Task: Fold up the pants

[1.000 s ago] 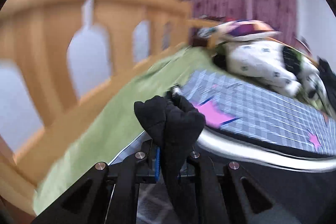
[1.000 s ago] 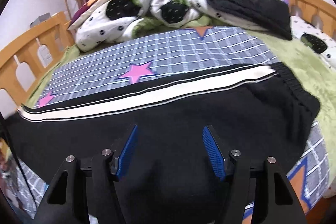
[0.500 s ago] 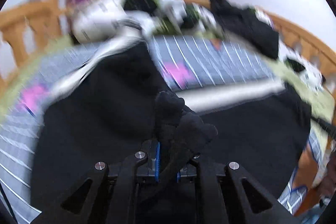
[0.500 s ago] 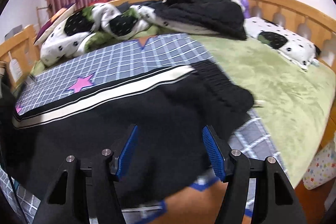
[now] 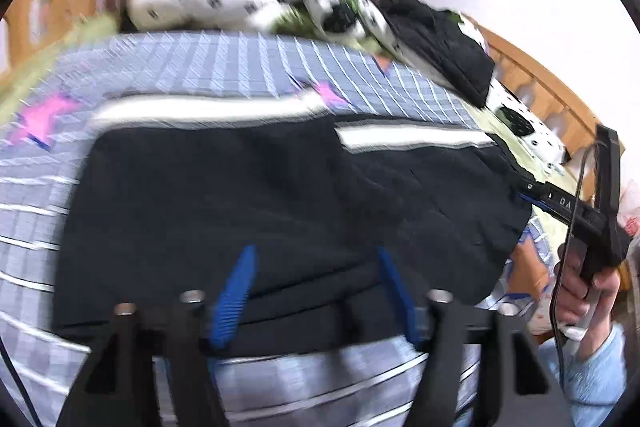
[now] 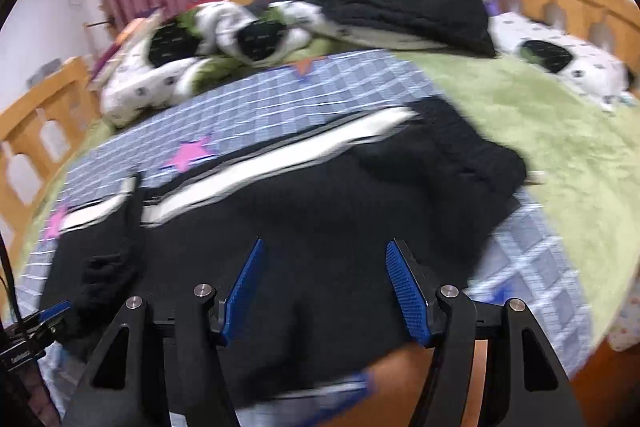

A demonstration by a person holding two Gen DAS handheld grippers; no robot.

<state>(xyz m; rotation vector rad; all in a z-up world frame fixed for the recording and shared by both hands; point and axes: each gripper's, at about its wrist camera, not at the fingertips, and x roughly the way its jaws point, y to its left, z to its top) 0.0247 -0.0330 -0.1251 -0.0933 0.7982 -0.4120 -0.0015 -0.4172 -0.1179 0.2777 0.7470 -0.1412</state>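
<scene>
1. Wooden bed frame (image 6: 36, 115) surrounds my checked blanket (image 5: 224, 63).
2. I see black pants (image 5: 224, 195) spread ahead of both grippers.
3. My left gripper (image 5: 316, 291) is opening, nothing between its pads.
4. My right gripper (image 6: 324, 291) stands parted, empty.

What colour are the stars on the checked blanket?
Pink stars on the blue-grey checked blanket, clearest in the right wrist view.

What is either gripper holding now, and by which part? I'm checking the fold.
Nothing. The left gripper is opening, empty, above the black white-striped pants; the right gripper is open and empty.
</scene>
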